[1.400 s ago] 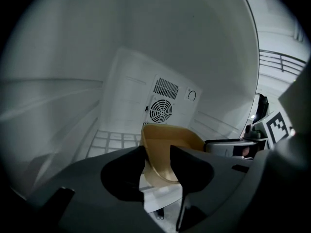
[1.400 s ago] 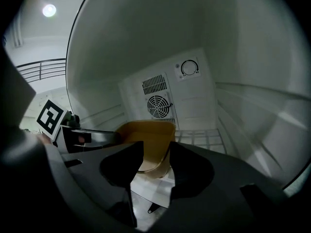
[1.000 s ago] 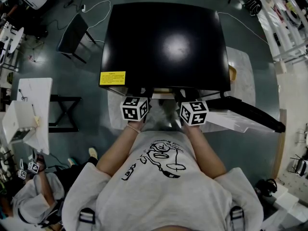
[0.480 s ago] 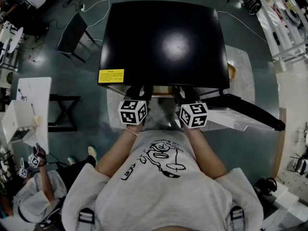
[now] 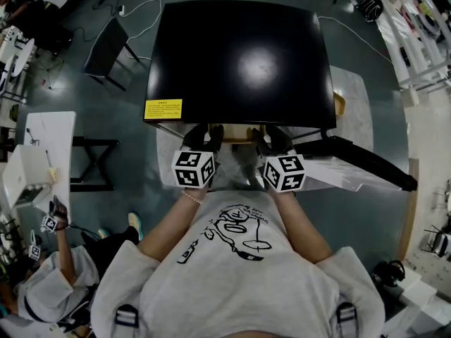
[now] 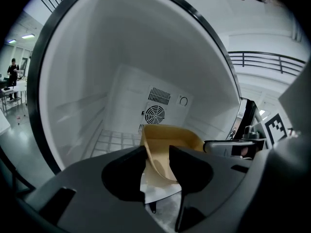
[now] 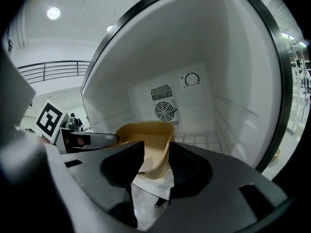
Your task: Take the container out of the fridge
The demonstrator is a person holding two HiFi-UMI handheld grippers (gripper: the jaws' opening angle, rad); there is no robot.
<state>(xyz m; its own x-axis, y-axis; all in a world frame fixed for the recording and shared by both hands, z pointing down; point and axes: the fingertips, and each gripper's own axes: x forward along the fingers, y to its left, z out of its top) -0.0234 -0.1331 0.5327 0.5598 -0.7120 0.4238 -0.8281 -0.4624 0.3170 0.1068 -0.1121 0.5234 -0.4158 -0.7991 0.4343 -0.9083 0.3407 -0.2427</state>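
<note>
A tan open-topped container (image 6: pixel 171 139) (image 7: pixel 146 141) sits on a white sheet (image 6: pixel 156 192) at the front of the small fridge's white interior (image 6: pixel 97 81). From above, only a tan strip of the container (image 5: pixel 238 134) shows under the fridge's black top (image 5: pixel 239 62). My left gripper (image 6: pixel 158 165) (image 5: pixel 204 135) straddles the container's left wall. My right gripper (image 7: pixel 153 161) (image 5: pixel 272 139) straddles its right wall. Both pairs of jaws are closing with the thin wall between them, and a gap still shows on each side.
The fridge door (image 5: pixel 366 164) hangs open to the right. A fan grille (image 6: pixel 154 114) and a wire shelf (image 6: pixel 114 140) lie at the back inside. A black chair (image 5: pixel 109 51), a white table (image 5: pixel 49 160) and another person (image 5: pixel 49 287) are to the left.
Both grippers have drawn slightly back toward my body, so more of their black jaws shows below the fridge's front edge.
</note>
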